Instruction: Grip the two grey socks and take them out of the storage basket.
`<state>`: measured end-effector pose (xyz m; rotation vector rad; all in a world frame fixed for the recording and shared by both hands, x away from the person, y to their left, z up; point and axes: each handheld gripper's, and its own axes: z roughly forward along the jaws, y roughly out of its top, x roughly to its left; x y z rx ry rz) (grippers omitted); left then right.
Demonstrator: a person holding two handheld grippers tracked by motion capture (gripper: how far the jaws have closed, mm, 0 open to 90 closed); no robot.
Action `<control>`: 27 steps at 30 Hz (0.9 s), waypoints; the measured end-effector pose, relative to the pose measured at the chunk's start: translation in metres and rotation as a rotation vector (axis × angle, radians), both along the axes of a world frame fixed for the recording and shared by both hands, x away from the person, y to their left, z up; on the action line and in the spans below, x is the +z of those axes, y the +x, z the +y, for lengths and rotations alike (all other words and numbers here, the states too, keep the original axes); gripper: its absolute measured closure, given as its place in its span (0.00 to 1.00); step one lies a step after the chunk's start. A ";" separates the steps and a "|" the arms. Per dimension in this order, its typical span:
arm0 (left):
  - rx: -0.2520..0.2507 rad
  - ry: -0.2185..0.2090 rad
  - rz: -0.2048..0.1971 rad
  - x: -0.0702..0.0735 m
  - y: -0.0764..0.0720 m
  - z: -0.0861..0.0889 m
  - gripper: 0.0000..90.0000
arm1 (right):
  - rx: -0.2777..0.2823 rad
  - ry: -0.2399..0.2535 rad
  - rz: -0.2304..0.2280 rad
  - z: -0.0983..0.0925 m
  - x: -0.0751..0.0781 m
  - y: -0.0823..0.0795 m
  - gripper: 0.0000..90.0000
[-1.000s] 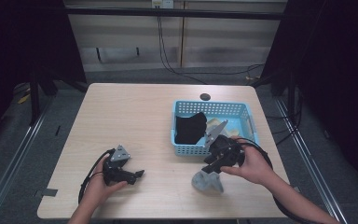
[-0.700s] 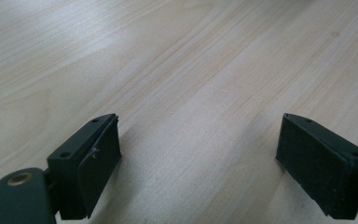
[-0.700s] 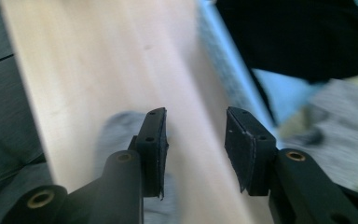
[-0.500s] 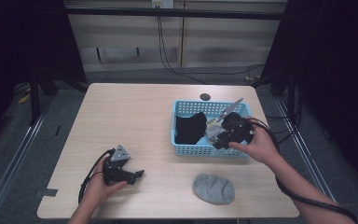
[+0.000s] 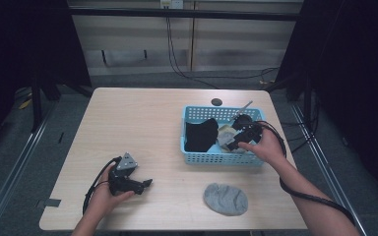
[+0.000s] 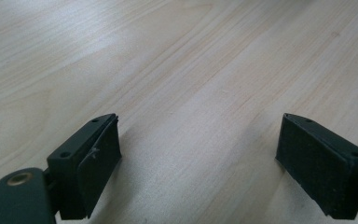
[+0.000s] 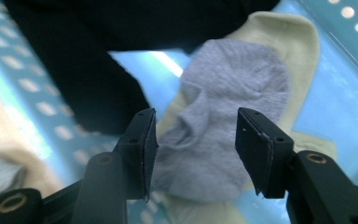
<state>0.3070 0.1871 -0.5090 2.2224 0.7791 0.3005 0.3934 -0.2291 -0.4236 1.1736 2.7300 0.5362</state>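
Two handheld grippers were at work on the pale wood-grain table [image 5: 142, 123]; the left gripper [image 5: 146, 183] sat low near the front left edge, gripped by the person's left hand [image 5: 107, 192], grey three-cornered plate on top and cable looping off behind it; in its own view the left gripper [image 6: 198, 158] had its jaws spread wide over bare tabletop, nothing between them. Over on the right, the light blue perforated plastic basket [image 5: 221, 158] held a pile of socks; the right gripper [image 5: 234, 144] was reaching down into it from the person's right hand [image 5: 266, 147]. From the right gripper view, the right gripper [image 7: 196, 149] had its jaws partly apart, sitting either side of a light grey knit sock [image 7: 228, 93], pretty close to the fabric but I honestly couldn't tell if the pads were touching it yet; that grey sock lay on top of a cream-coloured sock [image 7: 298, 42], with a black sock [image 7: 88, 70] bunched up just beside them. In the high view the black sock [image 5: 200, 135] filled the left part of the basket and the cream sock [image 5: 225, 133] peeked out next to it. One more crumpled grey sock [image 5: 225, 199] lay out on the table by itself, in front of the basket and well apart from both grippers; a small dark round spot [image 5: 216, 102] sat on the table just behind the basket.
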 end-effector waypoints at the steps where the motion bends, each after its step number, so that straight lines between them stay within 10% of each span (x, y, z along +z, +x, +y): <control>1: -0.001 0.002 -0.002 0.000 0.000 0.000 0.14 | -0.018 -0.001 0.011 -0.001 -0.005 0.004 0.50; 12: 0.000 -0.001 0.001 0.000 0.000 0.000 0.14 | -0.042 -0.037 0.087 -0.001 -0.029 0.013 0.46; 15: -0.001 -0.001 0.001 0.000 0.000 0.000 0.14 | -0.045 -0.041 0.119 0.000 -0.033 0.014 0.62; 16: 0.000 -0.001 0.001 0.000 0.000 0.000 0.14 | -0.039 -0.030 0.129 0.000 -0.033 0.014 0.82; 27: -0.001 -0.002 0.001 0.000 0.000 0.000 0.14 | -0.017 0.004 0.117 -0.007 -0.013 0.011 0.95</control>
